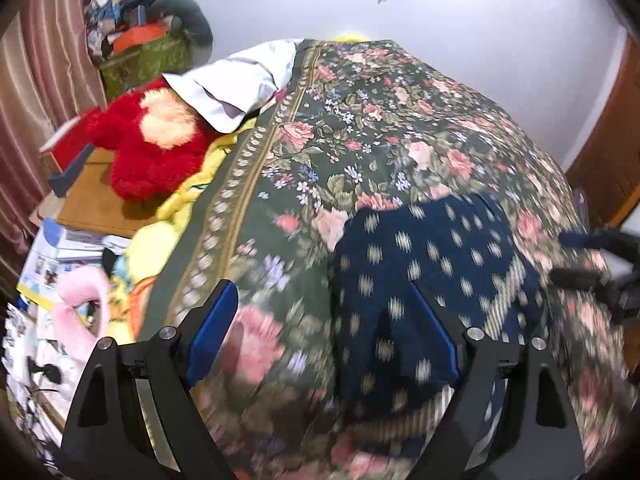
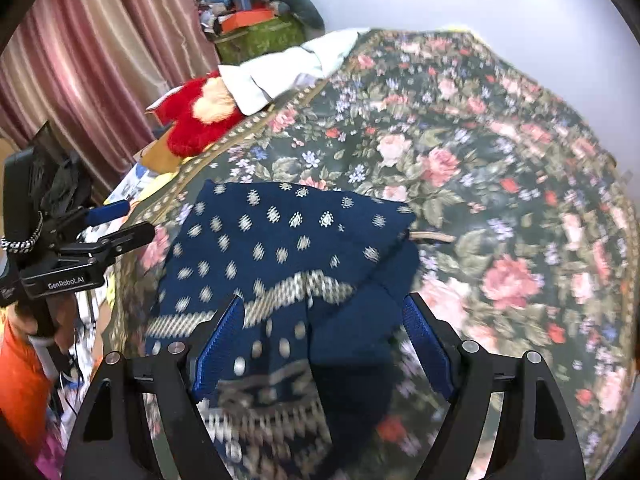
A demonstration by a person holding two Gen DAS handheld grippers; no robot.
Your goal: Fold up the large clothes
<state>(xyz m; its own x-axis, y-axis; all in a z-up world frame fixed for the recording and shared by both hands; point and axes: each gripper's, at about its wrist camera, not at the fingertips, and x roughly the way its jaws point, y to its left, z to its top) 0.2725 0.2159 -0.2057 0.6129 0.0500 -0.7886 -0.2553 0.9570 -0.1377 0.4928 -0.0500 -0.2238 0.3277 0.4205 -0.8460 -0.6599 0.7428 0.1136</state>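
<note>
A navy garment (image 1: pixel 432 248) with cream dots and a striped border lies folded on the floral bedspread (image 1: pixel 360 128). My left gripper (image 1: pixel 322 296) hovers open over the garment's left edge, and its blue pads touch no cloth. In the right wrist view the same garment (image 2: pixel 288 240) lies bunched below my right gripper (image 2: pixel 325 304), which is open with nothing pinched. A thin tan cord (image 2: pixel 434 236) sticks out at the garment's right corner. Each gripper shows in the other's view: the right gripper (image 1: pixel 576 258) at the right edge and the left gripper (image 2: pixel 124 222) at the left, held by a hand.
A red plush toy (image 1: pixel 148 148) and a white pillow (image 1: pixel 236 80) lie at the bed's far left. Yellow cloth (image 1: pixel 188 188), a pink plush (image 1: pixel 80 312) and boxes crowd the left side. Behind stand a pink curtain (image 2: pixel 100 52) and a cluttered green box (image 2: pixel 260 36). A wooden door (image 1: pixel 608 160) is at right.
</note>
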